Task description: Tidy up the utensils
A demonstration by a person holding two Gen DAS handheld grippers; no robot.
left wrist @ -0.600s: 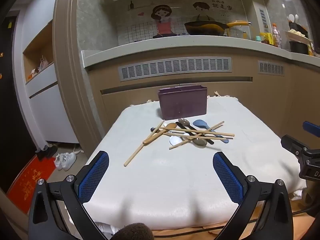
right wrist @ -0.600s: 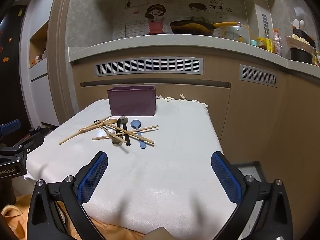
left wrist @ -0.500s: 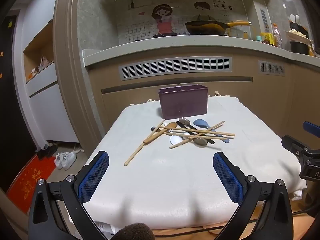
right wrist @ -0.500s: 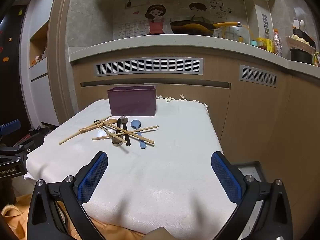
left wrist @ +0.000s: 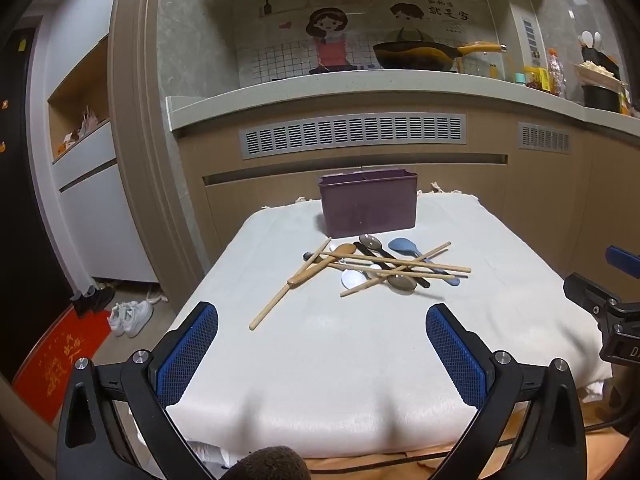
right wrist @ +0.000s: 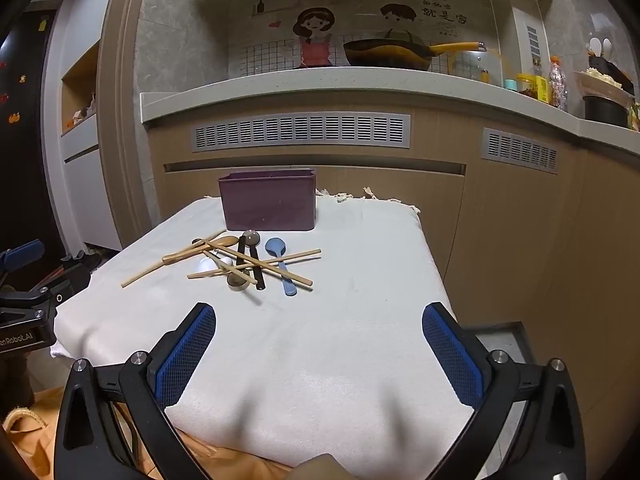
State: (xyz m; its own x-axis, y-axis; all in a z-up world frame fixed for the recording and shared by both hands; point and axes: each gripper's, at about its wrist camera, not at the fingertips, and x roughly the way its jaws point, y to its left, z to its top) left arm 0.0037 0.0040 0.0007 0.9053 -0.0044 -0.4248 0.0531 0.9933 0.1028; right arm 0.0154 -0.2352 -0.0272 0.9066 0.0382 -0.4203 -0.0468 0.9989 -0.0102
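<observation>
Across mid-frame, a white-clothed bench (left wrist: 360, 360) carries a purple bin (left wrist: 368, 204) at its far edge. Just below the bin lies a utensil pile (left wrist: 376, 266). At bottom, left gripper (left wrist: 322, 354) and right gripper (right wrist: 319, 354) gape empty.

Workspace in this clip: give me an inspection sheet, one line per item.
Surface: white cloth over a table.
Job's things: utensil pile of chopsticks and spoons, tangled; purple box behind it, upright.
Clutter: nothing seen.
Grippers: left gripper and right gripper open, holding nothing, short of the pile.
Cables: dark cable below the table's near edge.
Surroundings: kitchen counter with wok; shoes on floor.
</observation>
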